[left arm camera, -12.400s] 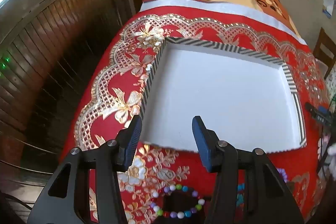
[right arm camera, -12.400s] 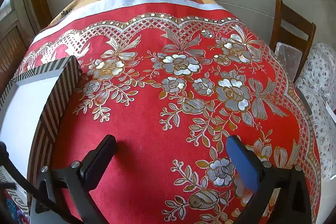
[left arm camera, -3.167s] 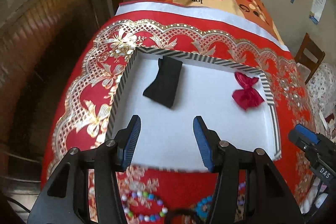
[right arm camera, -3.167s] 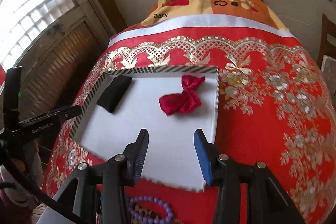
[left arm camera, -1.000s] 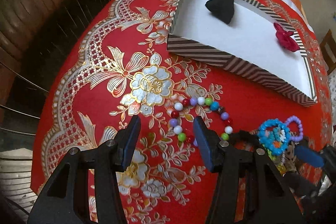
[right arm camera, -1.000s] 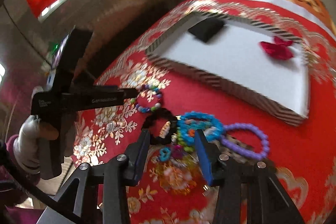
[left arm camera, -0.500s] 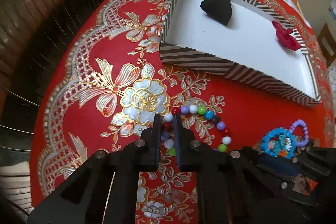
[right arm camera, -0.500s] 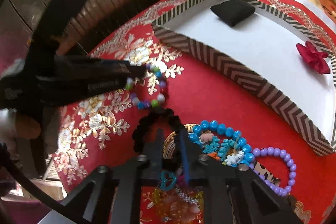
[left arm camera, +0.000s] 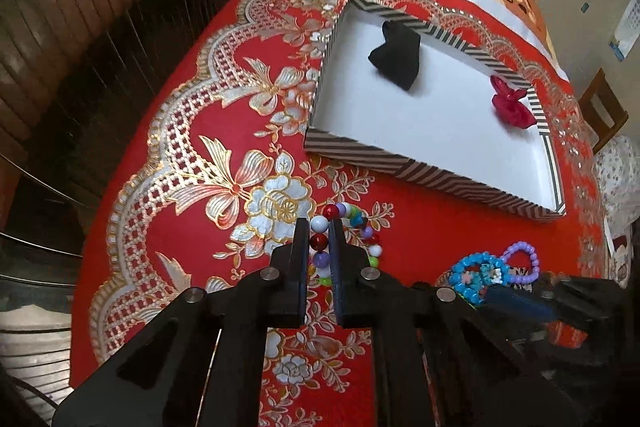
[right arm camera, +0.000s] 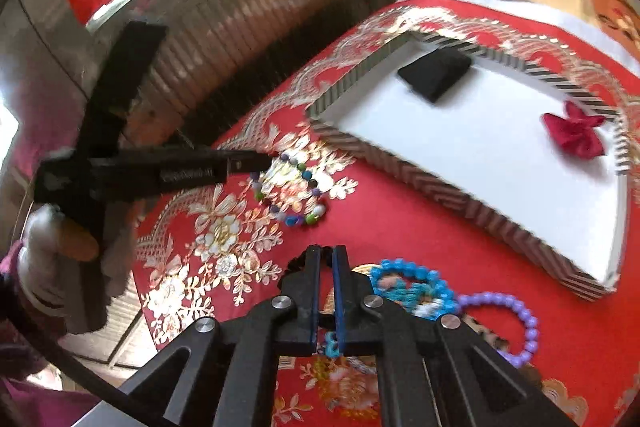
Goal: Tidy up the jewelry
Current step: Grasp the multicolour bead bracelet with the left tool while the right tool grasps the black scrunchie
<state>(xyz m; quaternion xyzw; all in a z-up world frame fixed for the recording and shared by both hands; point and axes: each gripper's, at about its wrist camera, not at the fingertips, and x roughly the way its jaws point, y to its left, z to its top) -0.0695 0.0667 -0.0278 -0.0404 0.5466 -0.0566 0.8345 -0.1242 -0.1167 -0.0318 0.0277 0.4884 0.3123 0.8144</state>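
My left tool [left arm camera: 319, 247] is clamped on the multicoloured bead bracelet [left arm camera: 320, 225], its beads pinched between the two fingers, near the front left of the counter [left arm camera: 168, 163] with its red and gold flowered cloth. The rest of that bracelet trails on the cloth just beyond the tips. To the right, my right tool [right arm camera: 326, 259] has its fingers drawn nearly together on a black scrunchie [right arm camera: 294, 264]; only a narrow slit shows between them. Beside it lie a blue bead bracelet [right arm camera: 412, 287] and a purple bead bracelet [right arm camera: 516, 315], touching each other. Toward the far right corner sits the striped tray [left arm camera: 440, 183], holding a black pouch [left arm camera: 396, 59] and a red bow [left arm camera: 512, 107], well apart.
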